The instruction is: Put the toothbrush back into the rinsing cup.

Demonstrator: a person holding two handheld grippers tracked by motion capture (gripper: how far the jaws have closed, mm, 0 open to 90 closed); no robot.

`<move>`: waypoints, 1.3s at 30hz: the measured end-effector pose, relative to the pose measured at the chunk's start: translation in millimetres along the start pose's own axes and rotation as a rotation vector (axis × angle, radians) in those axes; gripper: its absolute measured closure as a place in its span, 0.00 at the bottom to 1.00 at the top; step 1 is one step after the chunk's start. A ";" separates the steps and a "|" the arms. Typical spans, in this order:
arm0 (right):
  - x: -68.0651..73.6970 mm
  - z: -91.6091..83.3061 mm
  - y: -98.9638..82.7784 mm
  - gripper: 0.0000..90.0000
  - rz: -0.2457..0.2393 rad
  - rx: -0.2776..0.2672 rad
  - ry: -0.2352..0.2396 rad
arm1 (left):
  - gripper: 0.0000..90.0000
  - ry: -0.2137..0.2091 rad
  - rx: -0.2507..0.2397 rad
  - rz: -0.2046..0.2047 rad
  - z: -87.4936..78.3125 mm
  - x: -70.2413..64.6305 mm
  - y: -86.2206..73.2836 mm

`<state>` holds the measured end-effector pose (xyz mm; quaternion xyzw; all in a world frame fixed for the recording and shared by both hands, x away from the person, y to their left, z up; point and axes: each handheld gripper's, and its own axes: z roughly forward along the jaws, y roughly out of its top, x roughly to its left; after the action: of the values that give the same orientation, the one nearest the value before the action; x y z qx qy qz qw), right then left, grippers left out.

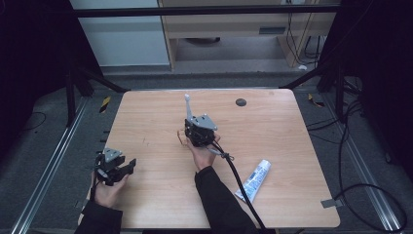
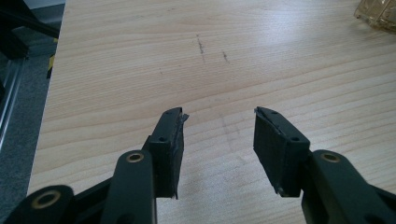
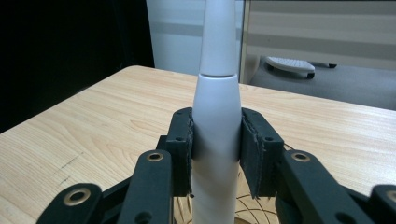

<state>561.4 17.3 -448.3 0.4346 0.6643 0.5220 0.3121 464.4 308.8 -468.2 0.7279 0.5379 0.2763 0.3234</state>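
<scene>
Right gripper (image 3: 215, 140): clamped on the white electric toothbrush (image 3: 215, 116), upright over a glass cup (image 3: 243, 212), probably.
Left gripper (image 2: 218, 140): released, idle above the worktop (image 2: 140, 56).
Left to do: toothpaste tube (image 1: 253, 179) untouched.

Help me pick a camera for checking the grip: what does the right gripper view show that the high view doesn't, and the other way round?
Right gripper view alone: both pads pressed against the white electric toothbrush, and the rim of a clear glass beneath it.
High view alone: the left gripper near the table's left edge, the toothpaste tube, a dark round disc.
Both: the upright toothbrush, the right gripper, the wooden table.
</scene>
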 end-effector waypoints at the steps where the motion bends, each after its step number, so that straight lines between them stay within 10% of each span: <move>1: 0.2 -1.0 -0.2 0.74 -0.001 0.001 -0.002 | 0.58 -0.001 0.001 0.002 -0.1 0.0 0.0; 39: 4.8 -17.5 -1.7 0.72 -0.023 0.023 0.012 | 0.58 -0.002 0.000 0.000 -0.2 -0.5 0.2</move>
<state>543.8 14.1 -445.2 0.4271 0.6770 0.5135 0.3091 464.3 308.3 -468.0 0.7282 0.5374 0.2756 0.3238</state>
